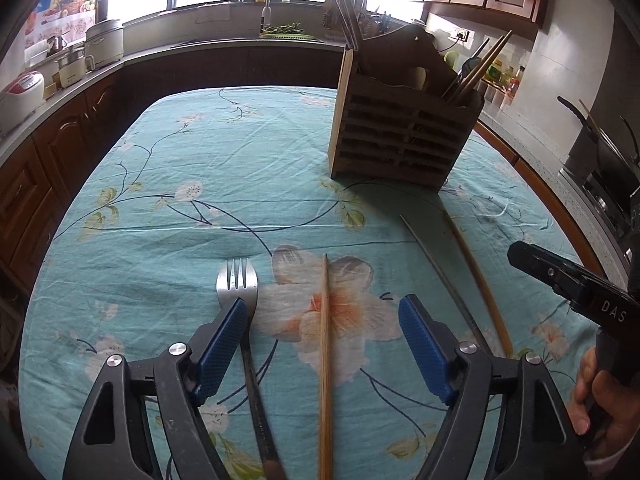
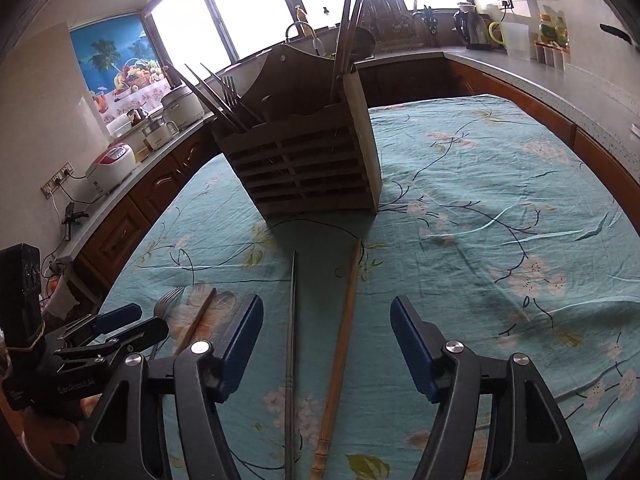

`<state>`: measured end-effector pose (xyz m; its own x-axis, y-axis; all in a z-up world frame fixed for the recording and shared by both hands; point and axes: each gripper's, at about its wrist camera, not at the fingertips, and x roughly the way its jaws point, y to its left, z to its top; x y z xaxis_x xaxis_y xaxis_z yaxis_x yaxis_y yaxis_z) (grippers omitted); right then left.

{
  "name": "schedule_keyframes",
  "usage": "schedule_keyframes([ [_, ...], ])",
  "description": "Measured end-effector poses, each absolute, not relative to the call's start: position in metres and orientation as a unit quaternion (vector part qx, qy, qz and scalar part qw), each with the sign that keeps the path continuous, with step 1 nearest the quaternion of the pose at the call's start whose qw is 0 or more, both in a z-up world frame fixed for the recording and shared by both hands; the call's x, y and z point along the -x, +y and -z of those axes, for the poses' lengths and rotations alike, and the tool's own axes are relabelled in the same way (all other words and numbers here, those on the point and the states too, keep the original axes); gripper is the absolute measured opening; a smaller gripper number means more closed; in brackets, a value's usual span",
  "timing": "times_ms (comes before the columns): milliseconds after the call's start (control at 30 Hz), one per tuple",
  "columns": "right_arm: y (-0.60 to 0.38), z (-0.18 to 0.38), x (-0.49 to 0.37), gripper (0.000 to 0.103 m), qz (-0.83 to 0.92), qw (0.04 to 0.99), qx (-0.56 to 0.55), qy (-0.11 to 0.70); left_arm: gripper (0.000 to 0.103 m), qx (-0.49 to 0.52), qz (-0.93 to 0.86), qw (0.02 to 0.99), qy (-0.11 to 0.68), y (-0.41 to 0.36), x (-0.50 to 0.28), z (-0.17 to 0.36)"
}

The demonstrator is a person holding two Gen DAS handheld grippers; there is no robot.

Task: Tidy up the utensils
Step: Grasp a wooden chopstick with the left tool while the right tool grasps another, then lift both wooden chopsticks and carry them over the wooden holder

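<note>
A wooden utensil holder stands on the table and holds chopsticks and forks. My left gripper is open and low over the cloth. A wooden chopstick lies between its fingers, and a metal fork lies under its left finger. My right gripper is open; a metal chopstick and a wooden chopstick lie between its fingers, pointing at the holder. The same pair shows at the right of the left wrist view. The left gripper shows at the right wrist view's left edge.
The table wears a teal floral cloth. Kitchen counters ring it, with rice cookers and pots on the left, a sink at the back and a stove with pans on the right.
</note>
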<state>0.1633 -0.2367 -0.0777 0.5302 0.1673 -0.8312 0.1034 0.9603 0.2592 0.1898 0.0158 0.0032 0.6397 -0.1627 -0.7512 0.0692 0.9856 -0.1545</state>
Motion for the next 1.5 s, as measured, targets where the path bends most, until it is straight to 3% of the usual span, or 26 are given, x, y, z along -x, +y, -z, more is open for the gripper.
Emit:
schedule_keyframes([
  [167,-0.24,0.096,-0.179,0.048,-0.015,0.849,-0.137,0.51,0.057,0.05,0.075,0.889,0.448,0.012,-0.209,0.008],
  [300,-0.241,0.108,-0.195,0.043,-0.016,0.839,-0.129,0.528,0.054,0.032,0.067,0.882,0.466,0.008,-0.224,0.013],
  [433,-0.238,0.12,-0.21,0.039,-0.017,0.828,-0.11,0.55,0.037,0.017,0.065,0.867,0.493,0.001,-0.238,0.023],
  [600,-0.226,0.125,-0.218,0.033,-0.008,0.827,-0.049,0.561,0.029,-0.02,0.046,0.875,0.481,-0.011,-0.239,0.025],
  [767,-0.218,0.124,-0.214,0.01,0.002,0.829,-0.012,0.558,0.012,-0.029,0.054,0.879,0.473,-0.019,-0.236,0.027],
  [833,-0.219,0.123,-0.211,0.008,0.0,0.83,-0.017,0.558,0.005,-0.027,0.057,0.879,0.472,-0.02,-0.236,0.027],
  [1133,-0.242,0.101,-0.196,0.006,-0.018,0.835,-0.098,0.542,0.004,0.043,0.077,0.879,0.468,0.006,-0.231,0.012],
  [1500,-0.254,0.035,-0.179,0.006,-0.025,0.867,-0.139,0.477,0.004,0.111,0.115,0.905,0.395,0.037,-0.196,-0.05],
])
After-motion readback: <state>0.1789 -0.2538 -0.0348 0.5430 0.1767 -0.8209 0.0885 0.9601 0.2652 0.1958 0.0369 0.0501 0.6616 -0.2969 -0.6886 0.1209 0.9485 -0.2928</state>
